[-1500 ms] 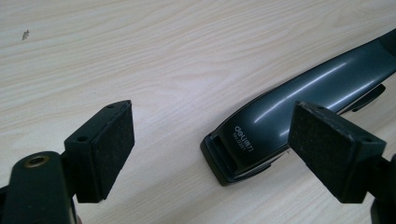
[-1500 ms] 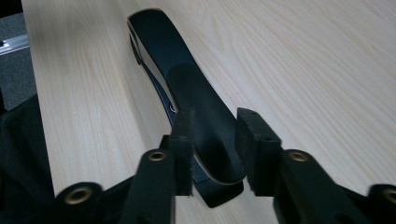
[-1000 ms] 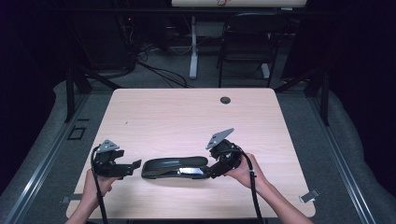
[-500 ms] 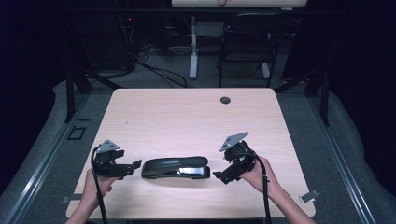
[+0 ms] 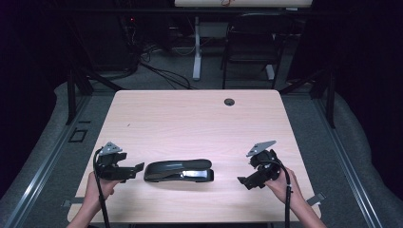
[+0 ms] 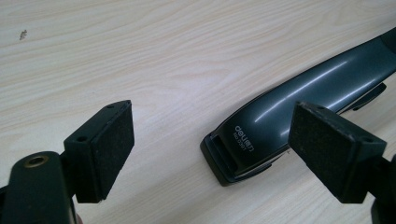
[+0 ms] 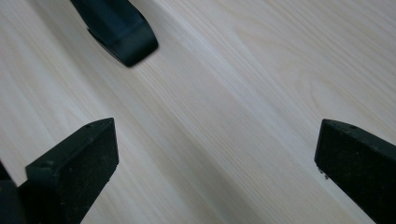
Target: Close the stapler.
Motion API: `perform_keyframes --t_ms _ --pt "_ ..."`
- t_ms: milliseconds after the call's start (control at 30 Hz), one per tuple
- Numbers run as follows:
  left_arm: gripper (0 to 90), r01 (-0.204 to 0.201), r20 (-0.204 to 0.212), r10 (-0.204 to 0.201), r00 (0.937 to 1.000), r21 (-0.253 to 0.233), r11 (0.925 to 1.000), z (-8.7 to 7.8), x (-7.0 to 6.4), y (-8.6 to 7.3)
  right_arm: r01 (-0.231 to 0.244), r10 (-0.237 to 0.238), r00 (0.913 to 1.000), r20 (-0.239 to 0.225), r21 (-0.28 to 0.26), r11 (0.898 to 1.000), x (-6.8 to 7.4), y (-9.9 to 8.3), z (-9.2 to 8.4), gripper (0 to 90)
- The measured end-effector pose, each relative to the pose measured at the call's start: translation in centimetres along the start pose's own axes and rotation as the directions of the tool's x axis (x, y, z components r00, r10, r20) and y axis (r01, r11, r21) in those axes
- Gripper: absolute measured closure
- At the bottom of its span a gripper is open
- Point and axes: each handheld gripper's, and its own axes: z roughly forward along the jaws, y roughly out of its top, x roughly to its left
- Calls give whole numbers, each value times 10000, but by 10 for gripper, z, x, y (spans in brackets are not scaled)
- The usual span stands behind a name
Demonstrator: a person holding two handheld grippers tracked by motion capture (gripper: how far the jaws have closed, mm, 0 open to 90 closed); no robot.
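Two grippers sit low over the near half of a pale wood table (image 5: 190, 118), one in each hand, with a dark stapler (image 5: 178, 170) lying flat between them. The left gripper (image 5: 138, 167) has its jaws spread wide and holds nothing; its tips are just beside the stapler's near end, not touching it. In the left gripper view the stapler (image 6: 299, 116) lies ahead and toward the right jaw, its blunt end with white lettering pointing between the pads (image 6: 105, 149). The right gripper (image 5: 243, 182) is also wide open and empty, set apart from the stapler's other end with bare table between. In the right gripper view that rounded end (image 7: 119, 28) lies well ahead, beyond the left-hand jaw.
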Motion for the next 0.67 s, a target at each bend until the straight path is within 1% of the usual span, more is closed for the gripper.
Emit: perform_keyframes --t_ms 67,133,167,233,267,367,467,533,567,600,667 --pt "147 -2 5 2 10000 -18 10000 0 0 0 -16 14 9998 214 130 9999 -3 -6 2 0" --pt "147 -24 -33 24 10000 4 10000 0 0 0 -124 113 9996 267 411 9991 -7 -11 5 0" --pt "147 -30 -33 30 10000 -5 10000 0 0 0 -182 171 9997 174 603 9980 -9 -13 8 0" --pt "147 -40 -51 40 10000 -26 10000 0 0 0 -300 301 9995 -11 739 9968 -9 -14 12 0" --pt "147 -49 -63 49 10000 -35 10000 -1 0 0 -233 236 9997 -23 900 9957 -9 -14 14 0" --pt "145 -90 -108 89 9999 -86 9999 -1 0 0 5 5 10000 -89 1098 9940 -6 -14 19 0" --pt "142 -115 -172 113 9998 -117 9999 -2 1 0 343 -333 9994 -94 1487 9883 -4 -15 24 0" --pt "136 -200 -243 197 9995 -122 9997 -2 1 0 486 -470 9988 -131 1673 9847 -4 -17 28 0" --pt "132 -227 -283 223 9993 -126 9997 -2 1 0 473 -447 9988 -192 1708 9842 -4 -18 31 0" --pt "129 -250 -299 246 9993 -151 9996 -2 1 0 701 -679 9975 -180 1820 9808 -4 -19 33 0" --pt "129 -304 -376 293 9989 -290 9991 -2 1 0 964 -976 9952 -39 2042 9742 -4 -20 36 0"
